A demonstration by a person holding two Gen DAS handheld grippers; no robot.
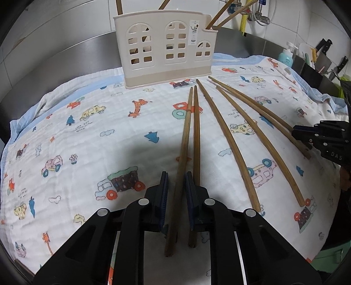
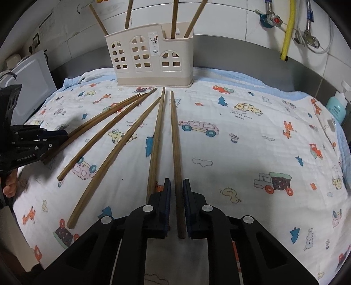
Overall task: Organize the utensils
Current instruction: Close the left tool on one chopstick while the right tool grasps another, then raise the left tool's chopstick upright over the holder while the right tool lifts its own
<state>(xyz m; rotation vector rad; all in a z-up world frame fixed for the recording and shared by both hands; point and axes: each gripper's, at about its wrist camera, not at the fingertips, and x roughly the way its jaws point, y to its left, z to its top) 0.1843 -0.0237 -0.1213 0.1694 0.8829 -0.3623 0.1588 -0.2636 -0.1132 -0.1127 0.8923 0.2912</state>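
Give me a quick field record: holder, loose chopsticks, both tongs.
holder: cream, upright at the far side of the cloth
stored chopsticks: four, standing in holder
loose chopsticks: six, flat on cloth, tips toward holder
left tongs: straddle leftmost chopstick near its end; clamp unclear
right tongs: straddle rightmost chopstick near its end; clamp unclear

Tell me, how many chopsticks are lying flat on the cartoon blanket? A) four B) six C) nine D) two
B: six wooden chopsticks lie fanned out on the blanket in front of the cream holder, one between each gripper's fingers.
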